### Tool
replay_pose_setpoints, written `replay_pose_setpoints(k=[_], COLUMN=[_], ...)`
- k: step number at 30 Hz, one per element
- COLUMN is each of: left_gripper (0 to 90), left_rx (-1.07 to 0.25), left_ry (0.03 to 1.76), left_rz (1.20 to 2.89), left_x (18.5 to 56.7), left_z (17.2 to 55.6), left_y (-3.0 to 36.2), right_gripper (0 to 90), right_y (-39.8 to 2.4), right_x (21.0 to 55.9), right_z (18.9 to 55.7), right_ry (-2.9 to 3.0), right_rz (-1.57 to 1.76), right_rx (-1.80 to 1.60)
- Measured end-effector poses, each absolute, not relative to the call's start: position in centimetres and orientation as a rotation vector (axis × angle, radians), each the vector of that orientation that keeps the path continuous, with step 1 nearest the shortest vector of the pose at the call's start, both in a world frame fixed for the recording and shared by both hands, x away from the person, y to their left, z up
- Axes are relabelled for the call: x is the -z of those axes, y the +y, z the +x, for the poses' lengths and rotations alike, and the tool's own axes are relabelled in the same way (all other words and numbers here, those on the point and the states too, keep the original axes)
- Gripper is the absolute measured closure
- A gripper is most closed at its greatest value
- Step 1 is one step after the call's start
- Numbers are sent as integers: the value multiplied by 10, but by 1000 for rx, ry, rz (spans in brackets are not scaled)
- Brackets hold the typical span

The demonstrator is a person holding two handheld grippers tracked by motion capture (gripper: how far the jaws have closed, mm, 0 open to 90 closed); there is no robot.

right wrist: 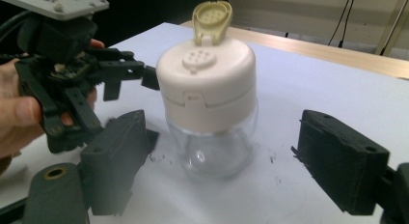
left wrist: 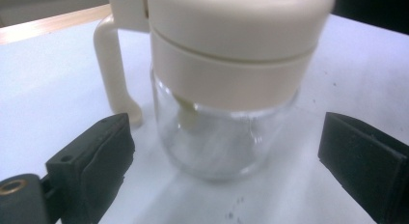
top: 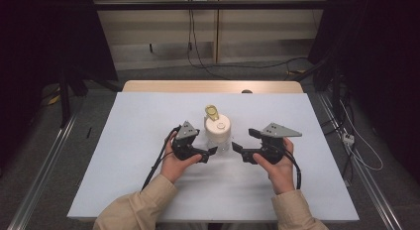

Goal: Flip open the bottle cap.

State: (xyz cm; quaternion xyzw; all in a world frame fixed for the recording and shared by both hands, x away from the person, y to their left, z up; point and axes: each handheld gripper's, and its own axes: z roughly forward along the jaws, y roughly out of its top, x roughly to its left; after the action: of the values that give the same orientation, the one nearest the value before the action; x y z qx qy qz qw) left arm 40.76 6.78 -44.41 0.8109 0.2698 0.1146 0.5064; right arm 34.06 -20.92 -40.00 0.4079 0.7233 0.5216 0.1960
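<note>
A glass shaker jar (top: 218, 132) with a cream cap, flip lid raised, stands mid-desk (top: 124, 155); nothing visible inside it; left gripper (top: 210, 153) and right gripper (top: 236, 151) flank it, jaws spread, untouching.

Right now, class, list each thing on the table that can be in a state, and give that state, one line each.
Shaker jar: upright on the table, glass looks empty.
Flip cap: open, standing up, holes uncovered.
Left gripper: open, jaws either side of the jar, not touching.
Right gripper: open, jaws flanking the jar, apart from it.
</note>
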Motion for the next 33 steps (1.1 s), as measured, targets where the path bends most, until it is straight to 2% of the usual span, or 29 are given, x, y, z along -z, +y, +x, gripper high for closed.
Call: replay_pose_setpoints(k=[11, 33], left_gripper=[51, 53], left_rx=[-302, -336], left_ry=[686, 774], left_rz=[1912, 1854], left_x=[437, 432], left_z=[390, 363], left_y=[110, 195], right_gripper=[176, 175], right_y=[-224, -244], right_x=[418, 434], right_z=[316, 292], right_ry=[2046, 2061], right_rz=[1159, 1179], right_rx=[-1447, -1423])
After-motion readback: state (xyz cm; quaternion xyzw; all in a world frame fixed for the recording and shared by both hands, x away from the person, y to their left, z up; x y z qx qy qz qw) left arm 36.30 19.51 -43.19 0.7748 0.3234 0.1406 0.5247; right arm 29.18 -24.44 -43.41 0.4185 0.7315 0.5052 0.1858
